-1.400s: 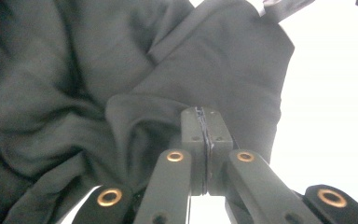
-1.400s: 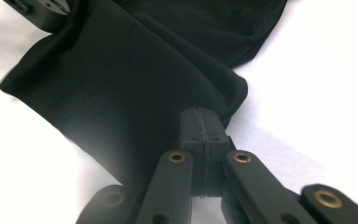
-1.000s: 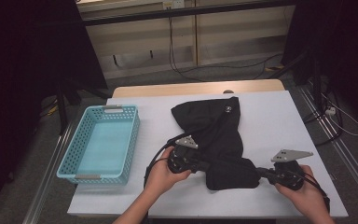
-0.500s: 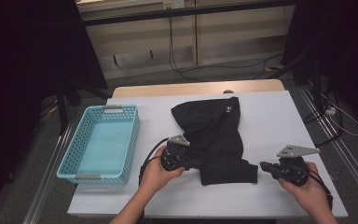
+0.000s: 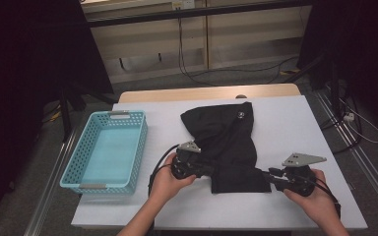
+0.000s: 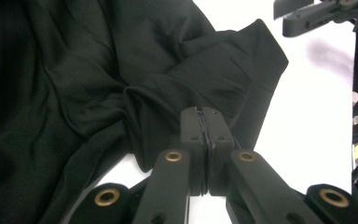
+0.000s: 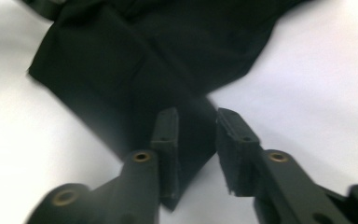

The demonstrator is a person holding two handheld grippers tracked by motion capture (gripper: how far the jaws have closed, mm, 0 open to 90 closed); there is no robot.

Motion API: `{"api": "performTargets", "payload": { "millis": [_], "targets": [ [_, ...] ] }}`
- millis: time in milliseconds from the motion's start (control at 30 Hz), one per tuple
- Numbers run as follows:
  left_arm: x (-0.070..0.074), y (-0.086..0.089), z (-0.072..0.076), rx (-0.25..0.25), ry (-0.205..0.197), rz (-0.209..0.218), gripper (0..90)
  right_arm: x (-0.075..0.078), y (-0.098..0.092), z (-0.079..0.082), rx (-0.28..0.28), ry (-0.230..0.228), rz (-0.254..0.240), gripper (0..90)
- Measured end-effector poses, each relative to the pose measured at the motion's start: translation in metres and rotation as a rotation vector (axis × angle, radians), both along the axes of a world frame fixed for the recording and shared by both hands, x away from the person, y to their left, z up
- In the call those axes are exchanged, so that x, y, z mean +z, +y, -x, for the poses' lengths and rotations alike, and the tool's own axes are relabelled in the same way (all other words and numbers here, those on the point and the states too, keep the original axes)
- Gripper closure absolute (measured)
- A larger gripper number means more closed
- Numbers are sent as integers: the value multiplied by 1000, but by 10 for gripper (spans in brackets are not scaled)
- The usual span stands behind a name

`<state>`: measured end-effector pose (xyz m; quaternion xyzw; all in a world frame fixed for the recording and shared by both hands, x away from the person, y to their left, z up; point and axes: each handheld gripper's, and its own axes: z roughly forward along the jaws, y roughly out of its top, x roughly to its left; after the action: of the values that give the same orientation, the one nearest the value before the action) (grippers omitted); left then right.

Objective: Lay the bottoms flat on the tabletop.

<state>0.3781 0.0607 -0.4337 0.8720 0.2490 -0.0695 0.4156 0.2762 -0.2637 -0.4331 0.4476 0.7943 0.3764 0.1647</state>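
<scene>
Right gripper view shows the right gripper (image 7: 193, 135) with its jaws parted and a corner of the black garment (image 7: 168, 60) lying loose between them; the pads do not press on the cloth. These jaws have just been opening, whereas a second ago the same gripper sat closed at the garment's near right corner, so the judgement is that this corner has been released onto the table (image 5: 295, 118). Left gripper view shows the left gripper (image 6: 207, 135) with its jaws together, clamped on a bunched fold of the cloth. In the high view, the left gripper (image 5: 211, 169) sits at the garment's near left edge and the right gripper (image 5: 268, 176) just beside its near right corner, each held in one hand. The black garment (image 5: 226, 142) lies partly folded in the middle of the white table, its far end toward the wooden edge. A blue basket (image 5: 86, 162) stands well apart on the left, empty. With one corner freed and the other held, the fold appears partly complete, and the right gripper is free to take a new hold.
</scene>
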Motion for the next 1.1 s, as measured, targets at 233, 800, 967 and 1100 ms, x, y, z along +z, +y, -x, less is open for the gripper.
{"api": "performTargets", "payload": {
  "millis": [233,800,967,1100],
  "targets": [
    [-5,-3,-1,9,-39,-9,881,-9,8,10,50,30,48,718],
    [-11,-9,1,34,-119,-12,549,-21,14,6,76,35,98,845],
    [-4,-2,8,31,-122,-30,474,-22,13,6,77,41,84,890],
    [-8,0,10,31,-101,-45,474,-21,13,6,76,44,81,898]
  ]
}}
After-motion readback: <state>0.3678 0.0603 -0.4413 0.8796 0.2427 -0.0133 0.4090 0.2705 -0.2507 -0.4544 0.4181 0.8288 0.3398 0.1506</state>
